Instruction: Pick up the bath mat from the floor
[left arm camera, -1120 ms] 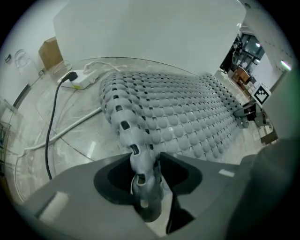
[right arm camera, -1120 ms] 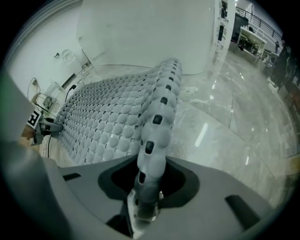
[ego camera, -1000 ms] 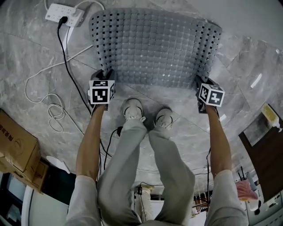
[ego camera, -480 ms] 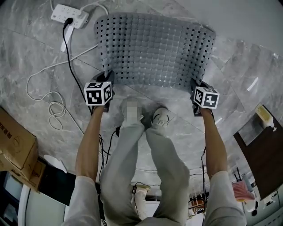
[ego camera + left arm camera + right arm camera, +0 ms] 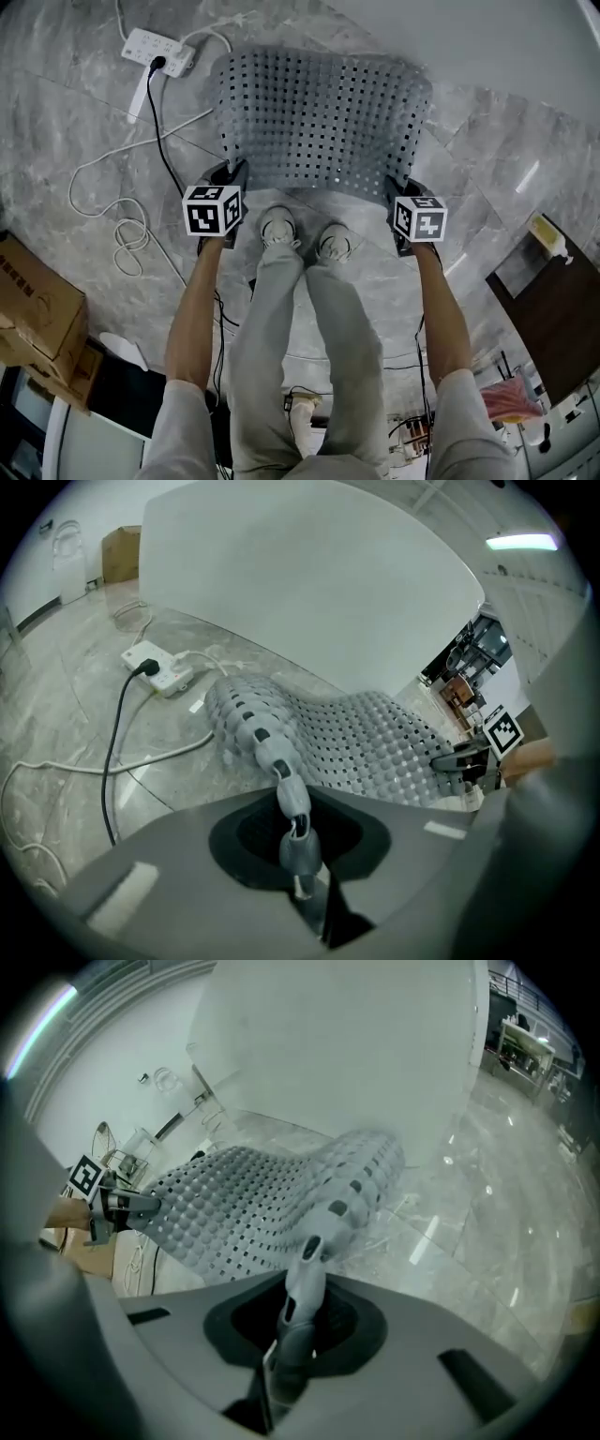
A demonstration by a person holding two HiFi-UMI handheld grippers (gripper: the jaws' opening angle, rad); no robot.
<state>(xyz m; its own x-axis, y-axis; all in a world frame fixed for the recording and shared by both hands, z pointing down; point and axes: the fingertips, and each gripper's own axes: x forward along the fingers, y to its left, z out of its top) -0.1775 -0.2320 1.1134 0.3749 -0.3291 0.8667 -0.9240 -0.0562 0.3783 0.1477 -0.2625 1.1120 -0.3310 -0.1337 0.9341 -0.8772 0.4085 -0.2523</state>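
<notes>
Grey perforated bath mat, bumpy studded grid, flexible, sagging; near edge raised off glossy marble floor, far edge close to white wall. Left gripper clamped on near-left corner, right gripper clamped on near-right corner. Power strip and looping cable crowding left; wide floor stretch right.

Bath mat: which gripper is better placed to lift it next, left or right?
Neither alone. The left gripper and right gripper are each shut on a near corner of the bath mat, so raising both together looks best.
</notes>
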